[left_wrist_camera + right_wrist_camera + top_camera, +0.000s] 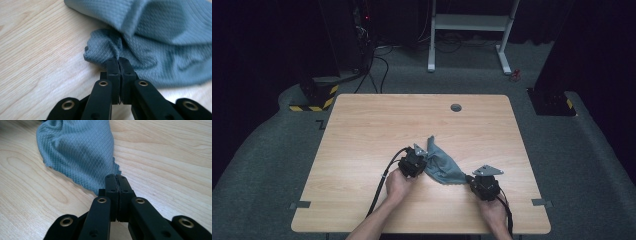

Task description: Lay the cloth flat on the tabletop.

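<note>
Cloth (443,165) pinched by left tongs (119,60), right tongs (115,177); weave close-up.

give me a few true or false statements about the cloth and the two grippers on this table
1. The cloth is grey-blue with a woven diamond texture. True.
2. The left gripper stands wide open above the cloth. False: its jaws are shut on a bunched edge of the cloth.
3. The right gripper is shut on a corner of the cloth. True.
4. The cloth lies spread flat and smooth on the table. False: it is crumpled and folded between the two grippers.
5. The cloth hangs over the table's far edge. False: it sits on the near half of the wooden top.
</note>
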{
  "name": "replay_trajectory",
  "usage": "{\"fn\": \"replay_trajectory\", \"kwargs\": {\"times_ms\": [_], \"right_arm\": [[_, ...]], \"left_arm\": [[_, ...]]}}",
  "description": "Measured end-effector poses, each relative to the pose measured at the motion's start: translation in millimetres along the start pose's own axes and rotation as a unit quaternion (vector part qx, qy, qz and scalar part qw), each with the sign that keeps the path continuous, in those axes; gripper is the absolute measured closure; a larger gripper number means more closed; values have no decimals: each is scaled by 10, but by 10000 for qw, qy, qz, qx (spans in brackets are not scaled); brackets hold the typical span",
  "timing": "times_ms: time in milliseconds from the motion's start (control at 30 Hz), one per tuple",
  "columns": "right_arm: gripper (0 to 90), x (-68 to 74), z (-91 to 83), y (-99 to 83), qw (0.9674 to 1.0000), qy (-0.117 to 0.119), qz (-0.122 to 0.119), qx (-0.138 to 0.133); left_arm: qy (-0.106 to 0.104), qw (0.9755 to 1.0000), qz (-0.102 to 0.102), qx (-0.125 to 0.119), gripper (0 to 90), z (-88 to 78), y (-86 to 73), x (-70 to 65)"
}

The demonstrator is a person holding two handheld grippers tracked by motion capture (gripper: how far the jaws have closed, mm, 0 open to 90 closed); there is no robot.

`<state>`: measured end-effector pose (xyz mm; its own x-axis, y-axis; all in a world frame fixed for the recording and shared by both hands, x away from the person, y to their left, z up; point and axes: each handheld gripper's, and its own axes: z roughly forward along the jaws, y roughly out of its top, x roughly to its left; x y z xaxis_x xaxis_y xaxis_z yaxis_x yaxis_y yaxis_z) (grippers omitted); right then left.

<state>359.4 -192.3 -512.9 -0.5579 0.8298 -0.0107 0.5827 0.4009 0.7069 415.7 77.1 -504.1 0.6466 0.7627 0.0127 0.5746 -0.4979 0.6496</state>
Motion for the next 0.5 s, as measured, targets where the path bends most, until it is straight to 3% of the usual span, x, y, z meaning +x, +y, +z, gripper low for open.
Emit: {"fn": "replay_trajectory", "kwargs": {"times_ms": [67, 133, 233, 333, 400, 500], "right_arm": [[892, 2, -27, -20, 10000, -27, 64, -19], [892, 6, -38, -55, 10000, -27, 54, -14], [890, 30, -49, -102, 10000, 56, 67, 34], [870, 83, -48, -48, 9994, 146, -240, 203], [816, 114, -57, 4, 9992, 206, -320, 137], [736, 72, -75, 119, 9997, 230, -22, -99]], "left_arm": [[-15, 10000, 68, -21, 889, -85, -33, -14], [-159, 9999, -12, -54, 889, -204, -115, -28], [-228, 9997, 17, 50, 881, -277, -259, -98], [-127, 9997, 197, 64, 812, -319, -327, -150], [-67, 9999, 74, -116, 722, -363, -309, -113], [119, 9991, -154, -387, 627, -389, -228, -28]]}}
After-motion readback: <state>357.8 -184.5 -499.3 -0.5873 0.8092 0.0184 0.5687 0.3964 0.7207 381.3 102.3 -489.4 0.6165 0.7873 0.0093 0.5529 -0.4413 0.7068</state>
